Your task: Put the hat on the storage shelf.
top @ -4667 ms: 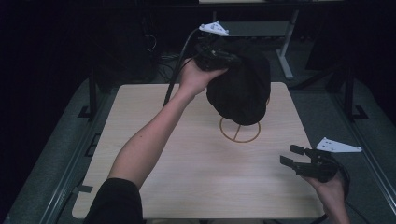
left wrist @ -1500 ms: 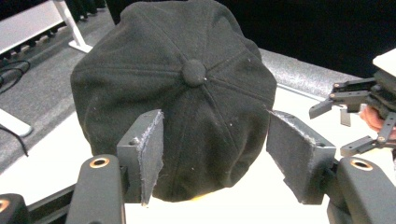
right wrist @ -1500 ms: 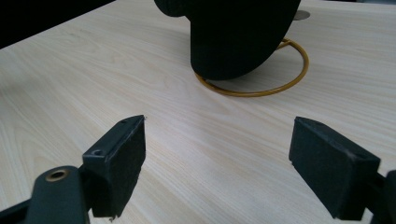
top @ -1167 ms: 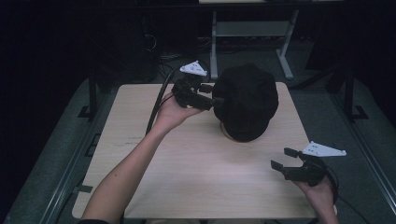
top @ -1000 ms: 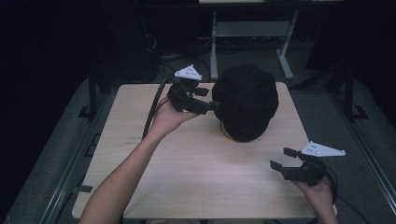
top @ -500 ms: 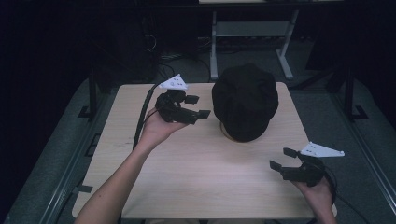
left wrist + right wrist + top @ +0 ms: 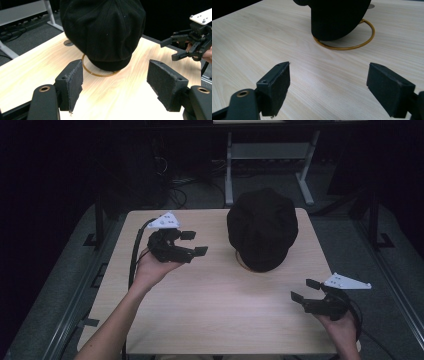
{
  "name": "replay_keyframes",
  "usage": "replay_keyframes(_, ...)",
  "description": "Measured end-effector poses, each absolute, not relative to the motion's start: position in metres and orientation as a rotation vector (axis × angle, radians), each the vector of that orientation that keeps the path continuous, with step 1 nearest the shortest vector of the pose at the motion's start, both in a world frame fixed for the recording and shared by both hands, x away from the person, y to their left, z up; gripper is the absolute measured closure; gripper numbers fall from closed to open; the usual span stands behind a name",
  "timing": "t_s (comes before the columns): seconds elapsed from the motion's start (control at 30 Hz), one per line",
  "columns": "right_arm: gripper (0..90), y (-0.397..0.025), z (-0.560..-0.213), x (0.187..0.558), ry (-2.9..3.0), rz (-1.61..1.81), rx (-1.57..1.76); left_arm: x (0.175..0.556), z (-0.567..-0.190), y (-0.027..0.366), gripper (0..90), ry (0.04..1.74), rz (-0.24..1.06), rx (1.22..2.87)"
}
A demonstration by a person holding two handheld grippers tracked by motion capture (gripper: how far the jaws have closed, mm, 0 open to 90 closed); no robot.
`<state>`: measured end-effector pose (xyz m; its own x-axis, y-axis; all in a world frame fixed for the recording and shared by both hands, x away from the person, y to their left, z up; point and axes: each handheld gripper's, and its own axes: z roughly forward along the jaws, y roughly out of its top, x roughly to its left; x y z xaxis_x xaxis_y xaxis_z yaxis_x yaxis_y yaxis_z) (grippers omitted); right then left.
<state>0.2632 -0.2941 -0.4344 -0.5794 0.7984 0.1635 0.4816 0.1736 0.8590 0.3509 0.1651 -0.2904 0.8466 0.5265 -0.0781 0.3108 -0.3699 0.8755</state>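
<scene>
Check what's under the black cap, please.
Under the cap a gold ring rests on the table, partly showing around the brim. Whatever rises from the ring to carry the cap is covered.

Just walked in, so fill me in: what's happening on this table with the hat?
A person holds a two-jaw gripper in each hand at a light wooden table. A black fabric cap sits on a thin gold wire stand near the far edge. The left gripper hovers open beside the cap, not touching it. The right gripper waits open and empty near the front right corner.
</scene>
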Motion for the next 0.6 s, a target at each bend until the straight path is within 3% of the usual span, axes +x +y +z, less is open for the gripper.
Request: replay_keyframes(0.6, 18.7, -0.292, -0.438, 0.263, 2.139, 1.347, 1.239, 0.336, -0.334, 0.188, 27.2, 0.673, 0.257, 1.977)
